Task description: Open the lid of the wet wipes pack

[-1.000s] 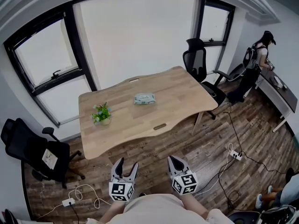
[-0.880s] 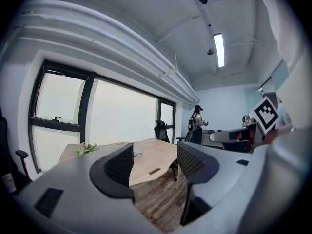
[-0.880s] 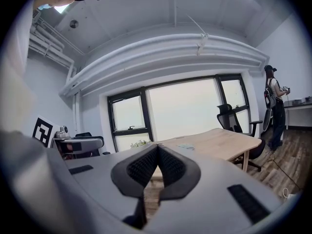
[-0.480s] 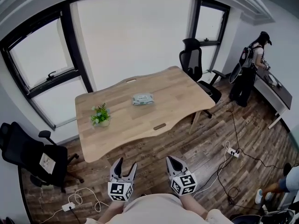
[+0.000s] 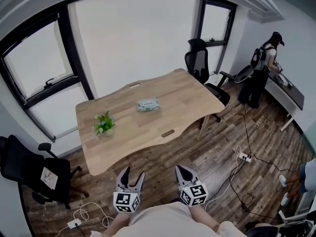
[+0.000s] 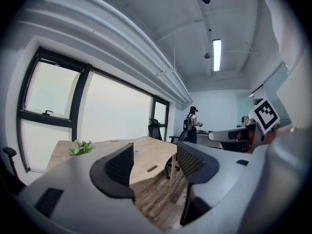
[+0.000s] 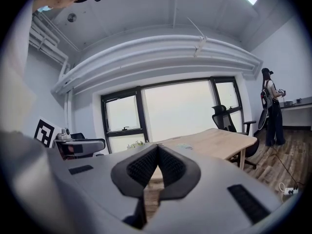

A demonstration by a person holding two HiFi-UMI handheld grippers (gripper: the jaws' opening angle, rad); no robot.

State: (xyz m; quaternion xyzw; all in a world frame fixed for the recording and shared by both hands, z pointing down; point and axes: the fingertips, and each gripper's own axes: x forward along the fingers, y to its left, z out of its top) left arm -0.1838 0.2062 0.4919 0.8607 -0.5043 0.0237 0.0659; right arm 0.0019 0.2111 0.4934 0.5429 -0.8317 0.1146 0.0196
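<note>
The wet wipes pack (image 5: 148,105), pale green with a closed lid, lies flat near the middle of the wooden table (image 5: 173,116). Both grippers are held low in front of the person, well short of the table's near edge. My left gripper (image 5: 131,175) is open, its jaws apart with only floor between them in the left gripper view (image 6: 155,164). My right gripper (image 5: 185,172) is shut, its jaw pads pressed together on nothing in the right gripper view (image 7: 157,161). The pack shows faintly on the table (image 7: 185,146) in the right gripper view.
A small potted plant (image 5: 104,124) stands on the table's left part. Black office chairs sit at the far right corner (image 5: 200,65) and at the left (image 5: 29,169). Cables and a power strip (image 5: 245,157) lie on the floor. A person (image 5: 261,65) stands at a desk far right.
The head view has shifted a little: table, pack and chairs have drifted left and down in the picture. Both grippers keep their places and their states.
</note>
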